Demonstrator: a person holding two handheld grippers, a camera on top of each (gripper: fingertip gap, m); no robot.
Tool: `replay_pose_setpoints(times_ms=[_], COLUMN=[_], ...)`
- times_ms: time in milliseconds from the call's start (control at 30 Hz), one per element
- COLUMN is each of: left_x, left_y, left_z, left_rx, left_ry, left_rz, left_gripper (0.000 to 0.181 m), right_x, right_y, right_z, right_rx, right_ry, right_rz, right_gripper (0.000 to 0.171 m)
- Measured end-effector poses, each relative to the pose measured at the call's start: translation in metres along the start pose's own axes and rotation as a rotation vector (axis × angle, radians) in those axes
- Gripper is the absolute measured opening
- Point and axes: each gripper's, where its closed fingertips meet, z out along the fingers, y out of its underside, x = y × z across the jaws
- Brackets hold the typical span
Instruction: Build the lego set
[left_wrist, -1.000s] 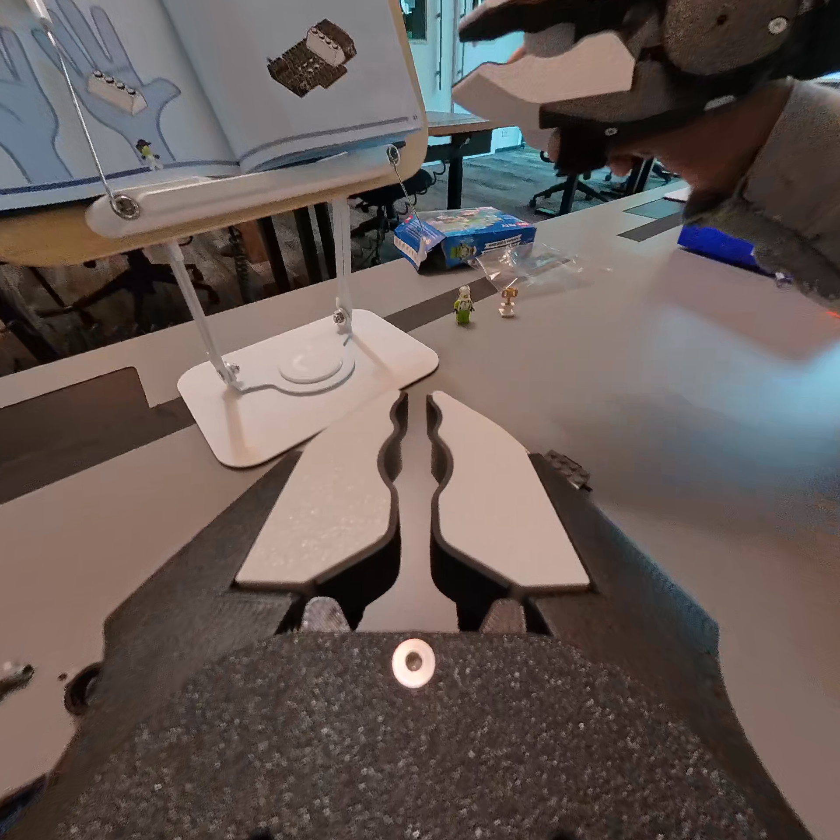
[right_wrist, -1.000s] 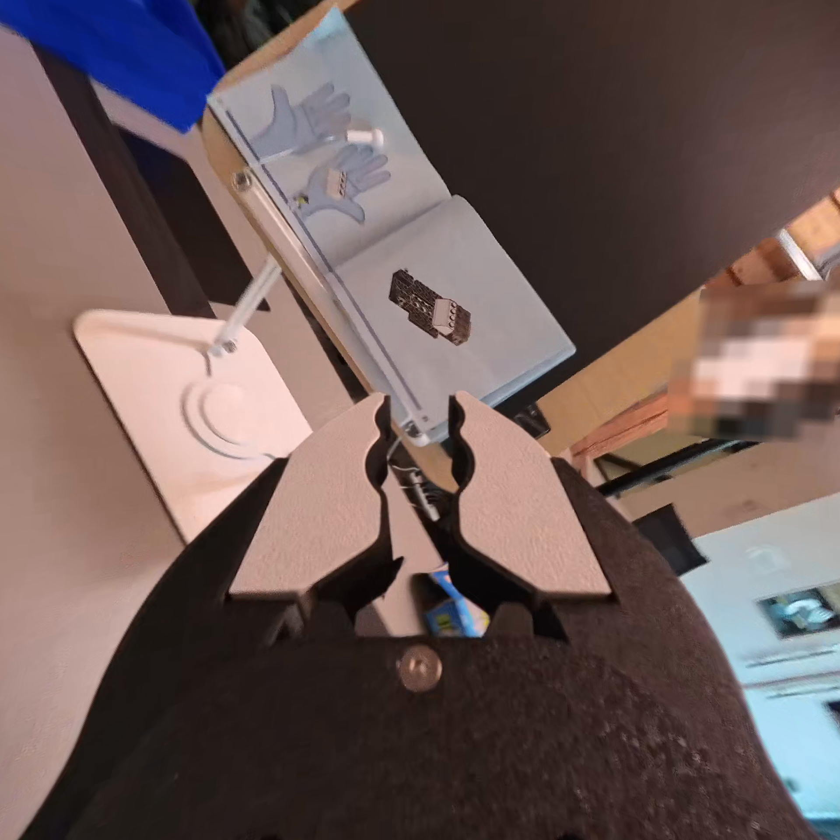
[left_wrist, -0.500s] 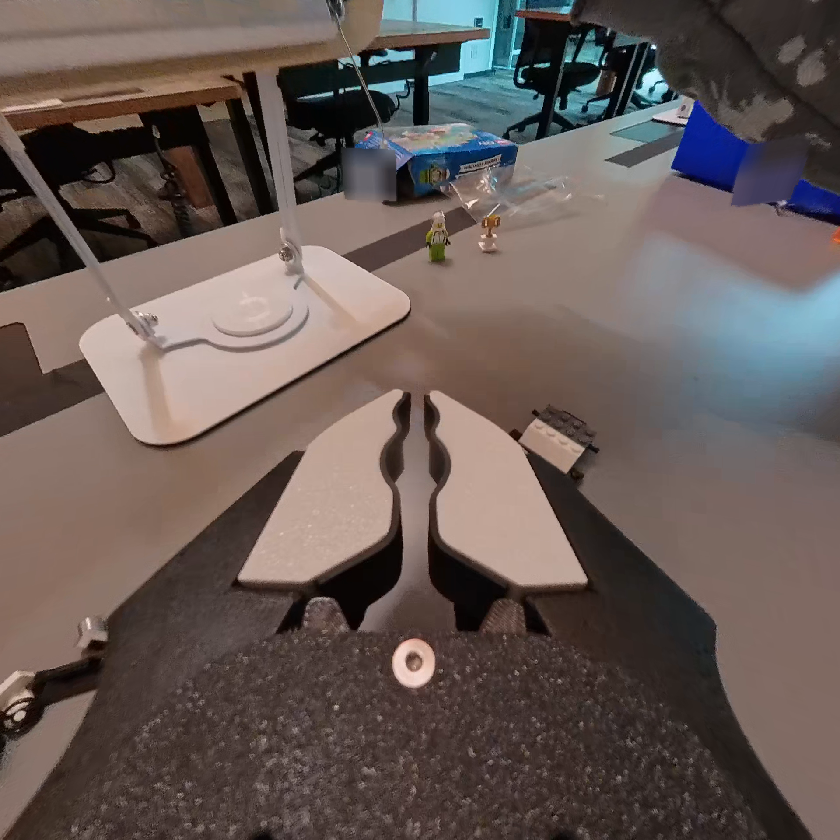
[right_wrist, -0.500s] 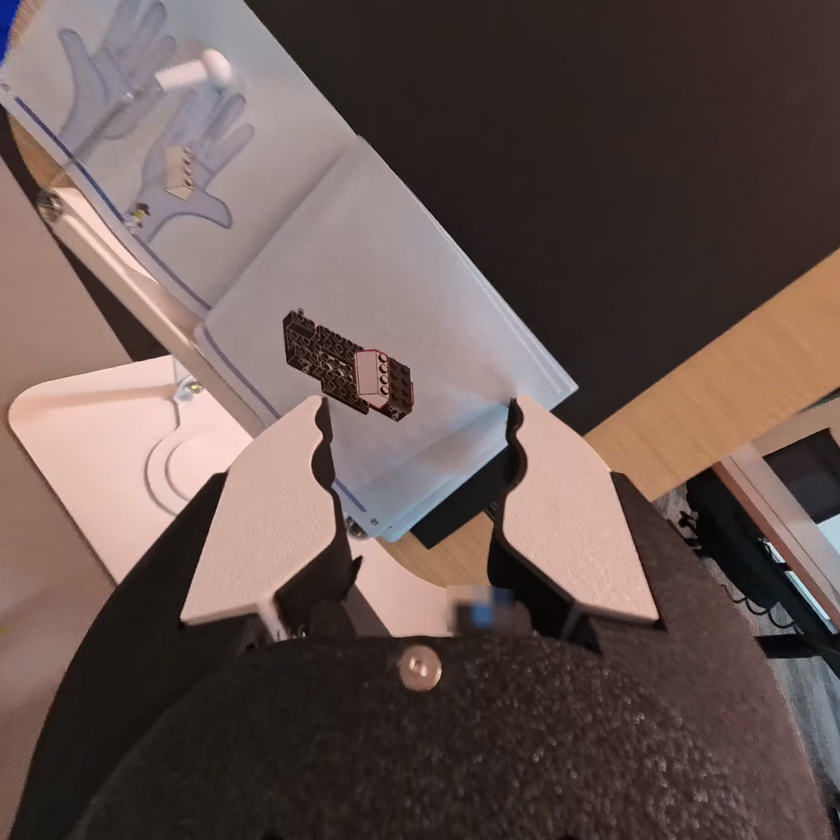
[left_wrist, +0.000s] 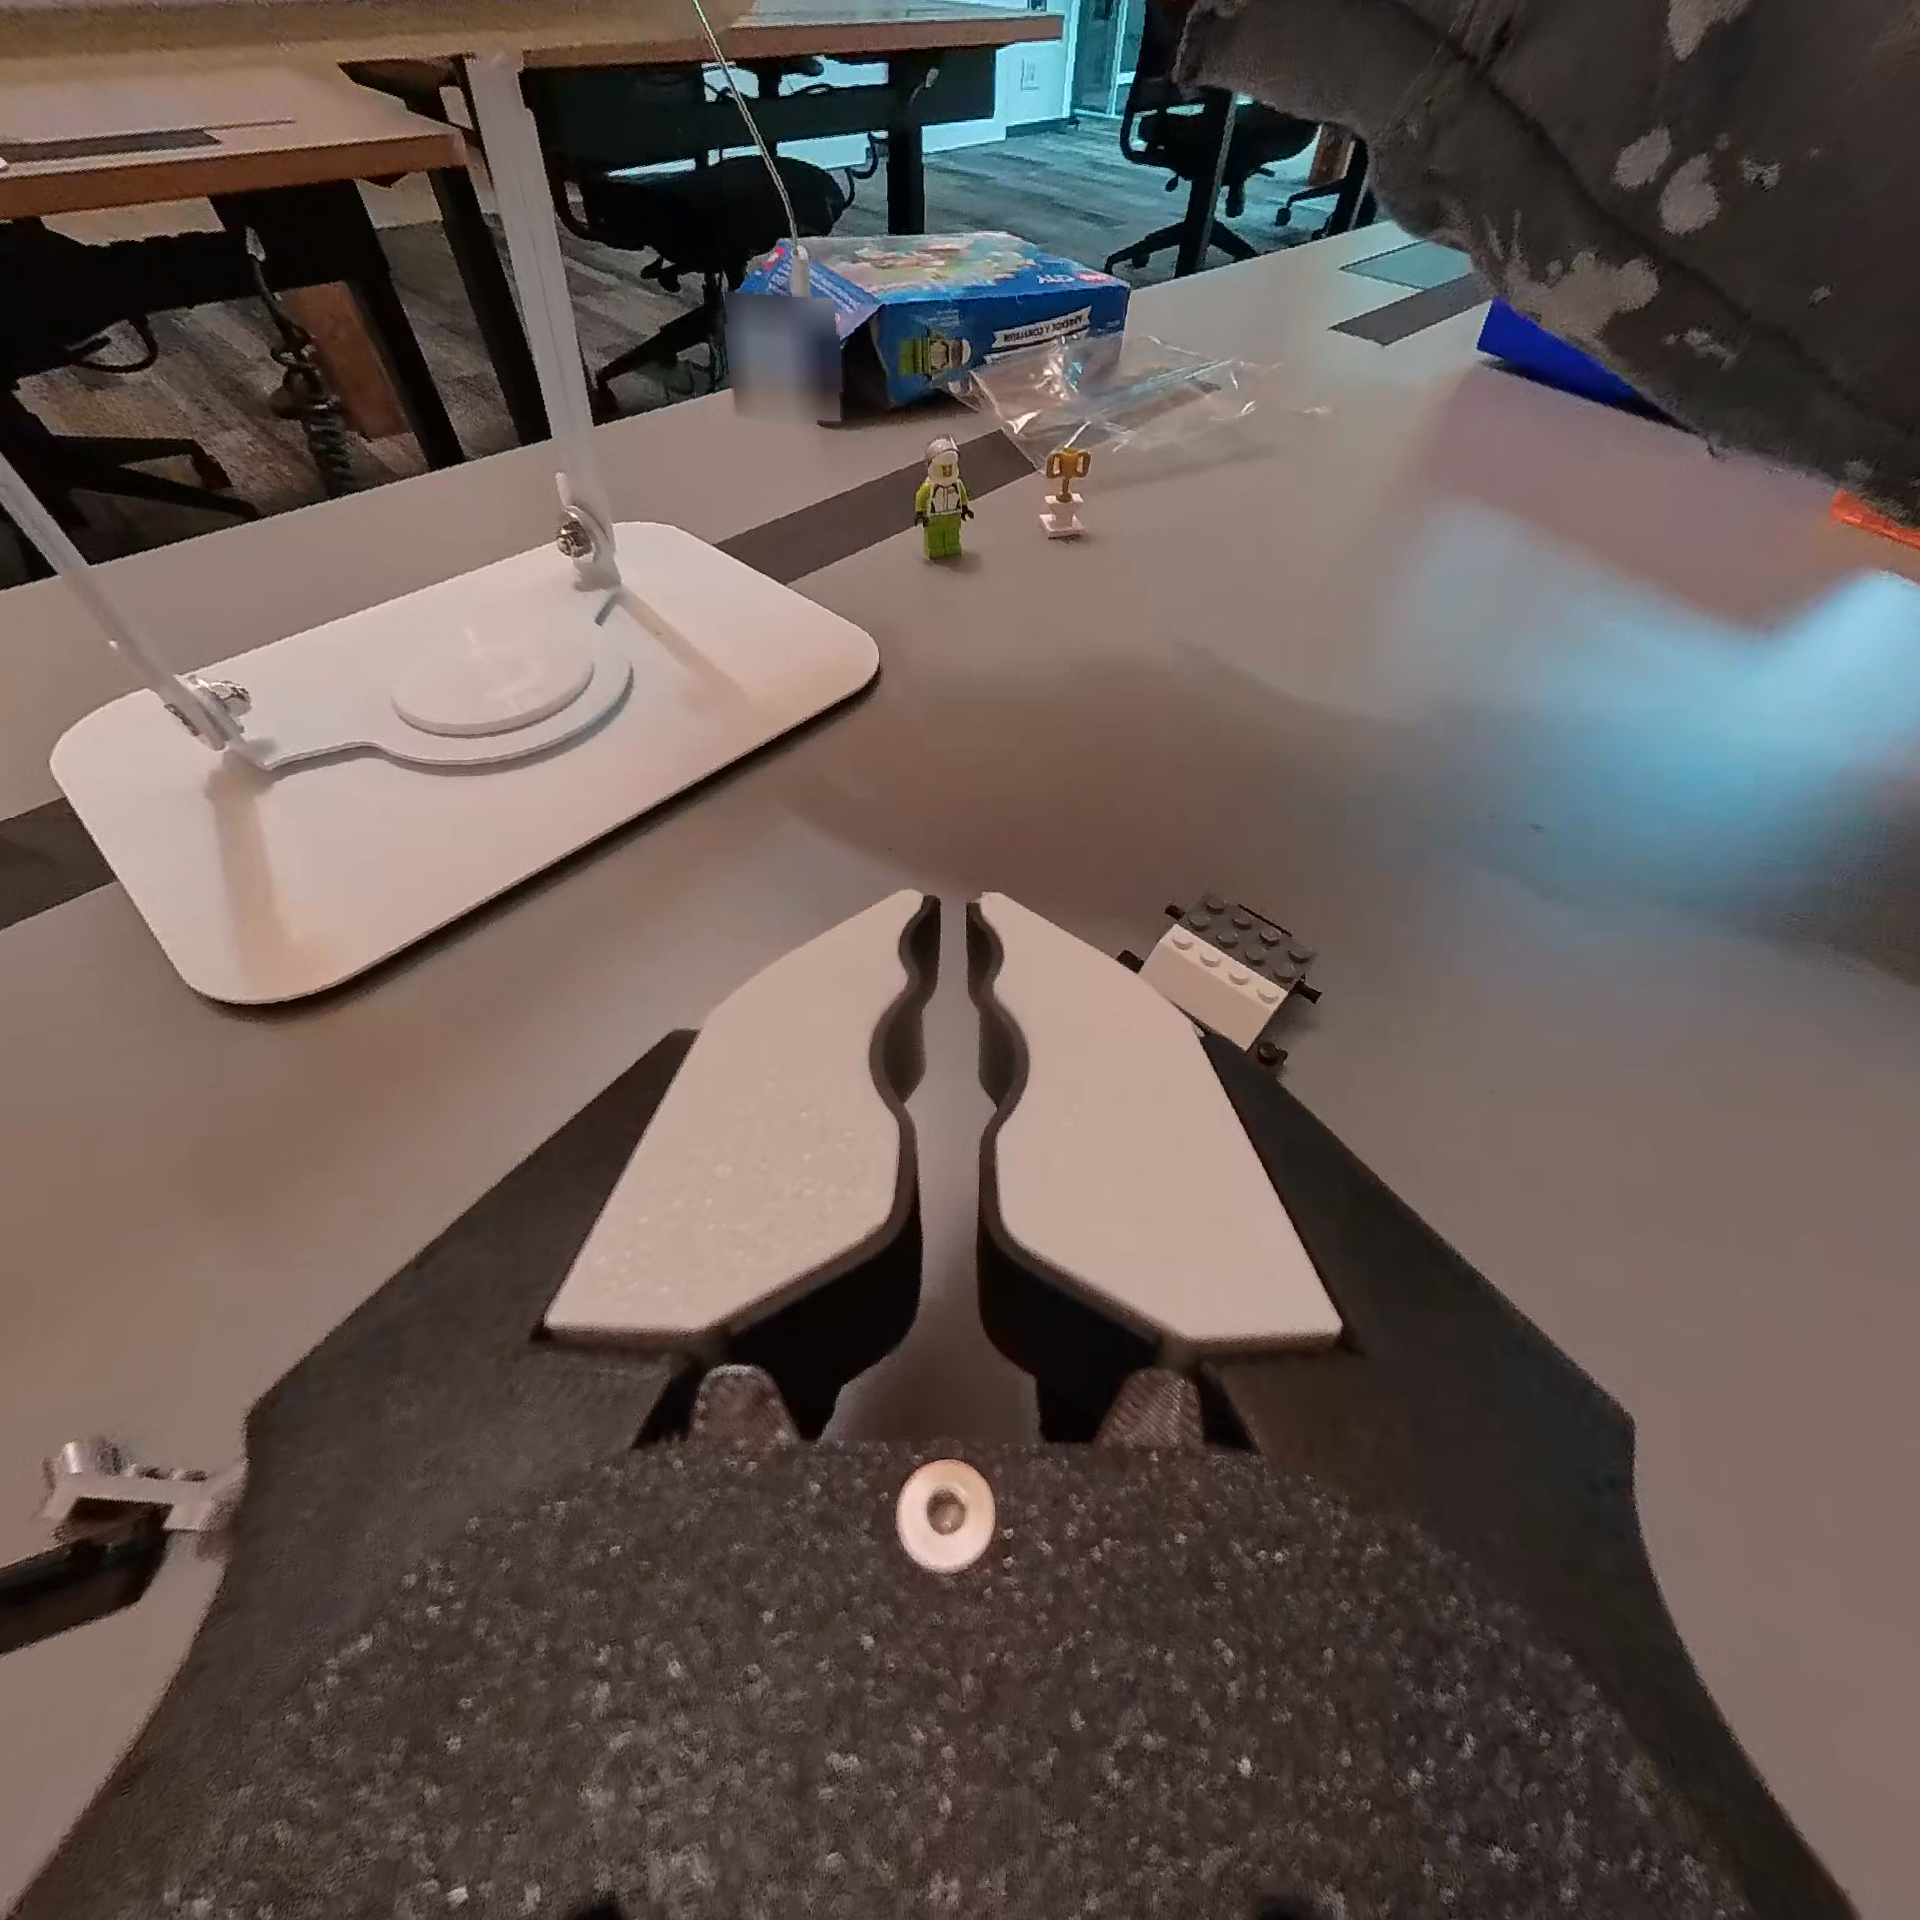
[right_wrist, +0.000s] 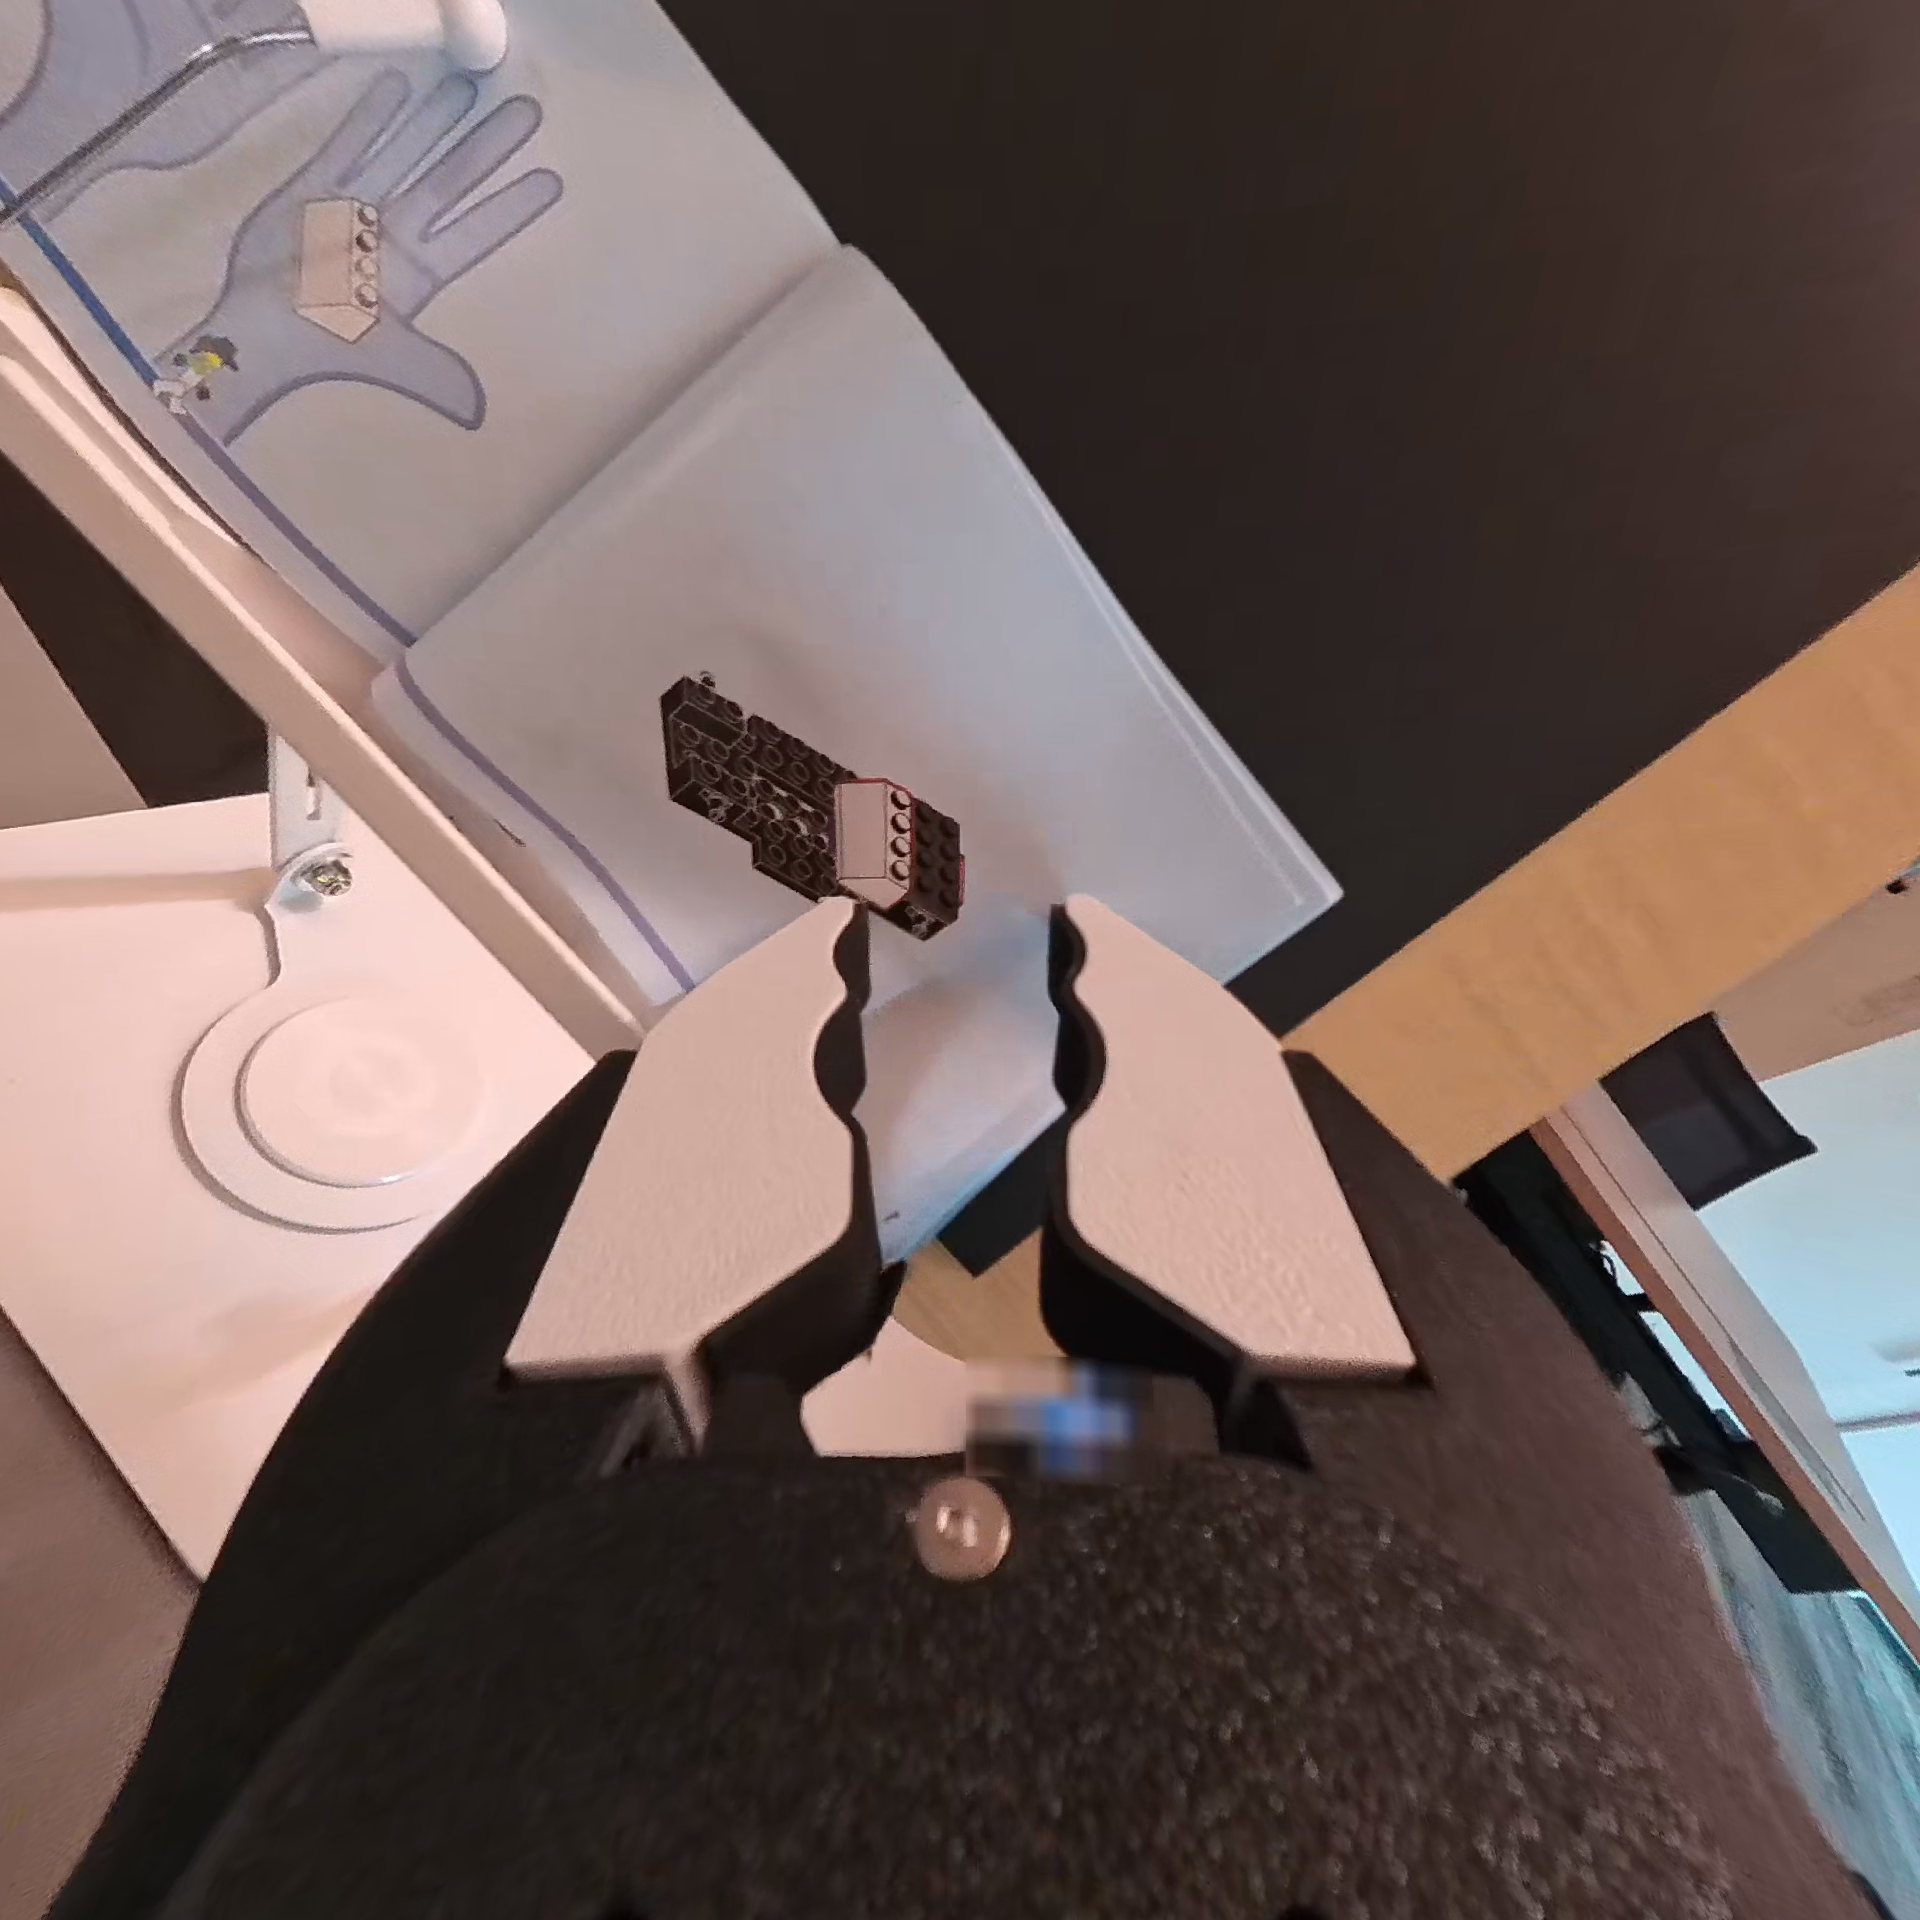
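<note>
A small dark grey lego assembly with a white brick on it (left_wrist: 1226, 971) lies on the grey table, just right of my left gripper (left_wrist: 956, 902). The left gripper is shut and empty, low over the table. My right gripper (right_wrist: 954, 891) is open and empty, raised and pointed at the open instruction booklet (right_wrist: 831, 644) on its white stand (right_wrist: 343, 1081). The fingers frame the booklet's lower page edge. A green minifigure (left_wrist: 943, 501) and a small gold trophy piece (left_wrist: 1066, 488) stand farther back on the table.
The white stand base (left_wrist: 447, 748) sits at the left. A blue lego box (left_wrist: 935, 312) and a clear plastic bag (left_wrist: 1122, 384) lie at the back. A person's sleeve (left_wrist: 1662, 187) hangs over the right. A metal part (left_wrist: 114, 1475) lies at the lower left. The gap from one gripper's tips to the other's is roughly 30 centimeters. From the right gripper's tips to the green minifigure (left_wrist: 943, 501) is close to 20 centimeters.
The left gripper dropped and tilted down, so the booklet left its view and the lego assembly came into view. The right gripper moved closer to the booklet and opened, narrowing a little in the last half second.
</note>
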Motion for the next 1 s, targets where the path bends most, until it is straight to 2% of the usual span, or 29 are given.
replay_pose_setpoints(times_ms=[33, 133, 167, 200, 233, 300, 367, 1000], left_x=[0.001, 0.001, 0.001, 0.001, 0.000, 0.000, 0.000, 0.001], left_y=[0.000, 0.002, 0.003, 0.003, 0.003, 0.003, 0.004, 0.006], left_z=[0.000, 0.001, 0.001, 0.001, 0.001, 0.002, 0.003, -0.001], left_rx=[-0.001, -0.007, -0.009, -0.010, -0.009, -0.011, -0.014, -0.016], left_ry=[0.001, 0.002, 0.001, 0.001, 0.001, 0.005, 0.009, 0.026], left_rz=[0.001, 0.000, -0.002, -0.004, -0.007, -0.012, -0.014, -0.014], left_gripper=[0.004, 0.004, 0.004, 0.004, 0.004, 0.004, 0.004, 0.004], right_x=[-0.002, -0.004, -0.004, -0.002, 0.002, 0.011, 0.020, 0.035], right_y=[0.000, 0.001, 0.001, -0.001, -0.004, -0.009, -0.012, -0.018], right_z=[0.000, 0.000, -0.001, -0.003, -0.006, -0.009, -0.010, -0.004], right_rx=[0.005, 0.020, 0.028, 0.039, 0.055, 0.076, 0.086, 0.054], right_ry=[-0.004, -0.018, -0.018, -0.015, -0.012, -0.003, 0.011, 0.022], right_rz=[0.007, 0.031, 0.045, 0.064, 0.087, 0.133, 0.146, -0.012], right_gripper=[0.029, 0.000, 0.000, 0.001, 0.010, 0.040, 0.050, 0.058])
